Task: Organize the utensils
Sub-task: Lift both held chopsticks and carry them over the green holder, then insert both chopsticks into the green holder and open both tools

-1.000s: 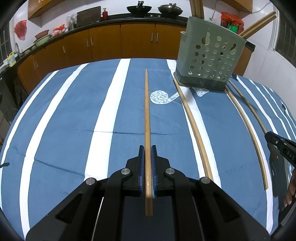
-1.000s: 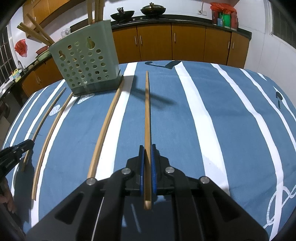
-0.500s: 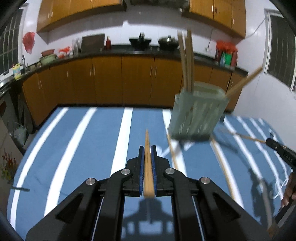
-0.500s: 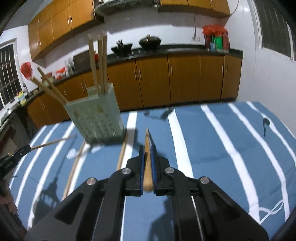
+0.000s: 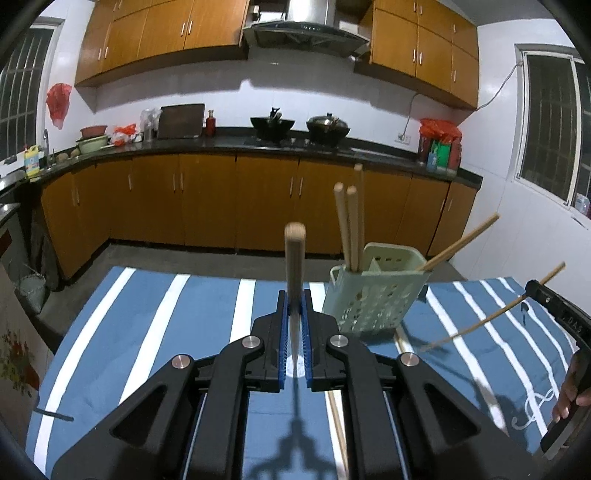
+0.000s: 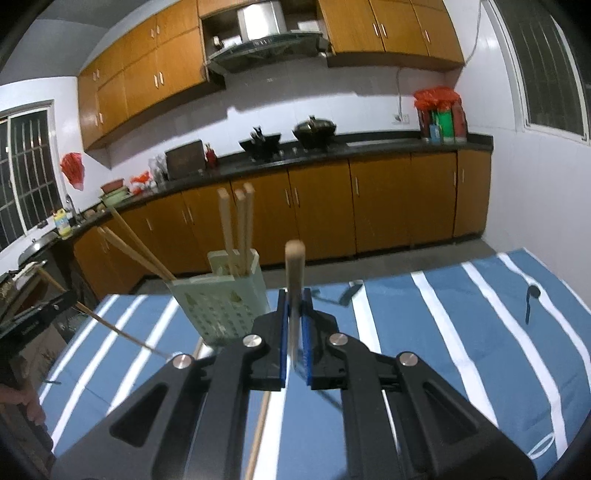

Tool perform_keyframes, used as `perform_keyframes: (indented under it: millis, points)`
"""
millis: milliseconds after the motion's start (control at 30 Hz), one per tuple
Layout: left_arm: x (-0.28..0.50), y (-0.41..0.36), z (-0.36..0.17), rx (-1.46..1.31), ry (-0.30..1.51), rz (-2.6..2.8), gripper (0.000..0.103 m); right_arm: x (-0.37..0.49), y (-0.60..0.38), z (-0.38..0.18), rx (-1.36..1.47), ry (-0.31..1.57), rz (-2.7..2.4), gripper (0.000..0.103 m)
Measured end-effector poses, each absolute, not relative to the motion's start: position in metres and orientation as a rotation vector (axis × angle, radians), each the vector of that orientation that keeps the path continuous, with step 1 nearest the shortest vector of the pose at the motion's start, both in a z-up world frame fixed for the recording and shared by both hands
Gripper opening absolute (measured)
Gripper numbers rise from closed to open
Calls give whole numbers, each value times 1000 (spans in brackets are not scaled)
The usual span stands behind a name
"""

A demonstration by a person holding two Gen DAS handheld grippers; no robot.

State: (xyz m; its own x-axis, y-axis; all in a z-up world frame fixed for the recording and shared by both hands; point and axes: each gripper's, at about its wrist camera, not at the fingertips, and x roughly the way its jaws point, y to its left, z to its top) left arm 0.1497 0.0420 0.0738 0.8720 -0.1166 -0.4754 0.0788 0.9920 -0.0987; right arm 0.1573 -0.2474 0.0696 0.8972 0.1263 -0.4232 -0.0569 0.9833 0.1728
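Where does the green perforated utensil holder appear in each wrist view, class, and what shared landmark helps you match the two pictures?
Left wrist: utensil holder stands right of centre, beyond the gripper.
Right wrist: utensil holder stands left of centre.
Shared landmark: the red bags on the counter.

Home kitchen: wood cabinets (image 5: 207,199), range hood (image 5: 303,31), woks (image 5: 272,123).
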Motion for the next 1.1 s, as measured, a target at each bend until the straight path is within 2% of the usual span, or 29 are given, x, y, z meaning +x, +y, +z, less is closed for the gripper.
perform_keyframes:
  millis: [300,533,833,1100]
  points:
    - [145,32,110,-107,420,-162,7,148,-243,126,199,333,207,8]
    - [144,13,147,-138,282,-199,7,152,-228,162,193,219,233,8]
    - [171,-2,169,-173,145,-168,7,191,-209,163,167,202,199,8]
    - [205,-17,135,-165,209,-171,8,221,-201,140,153,278,191,8]
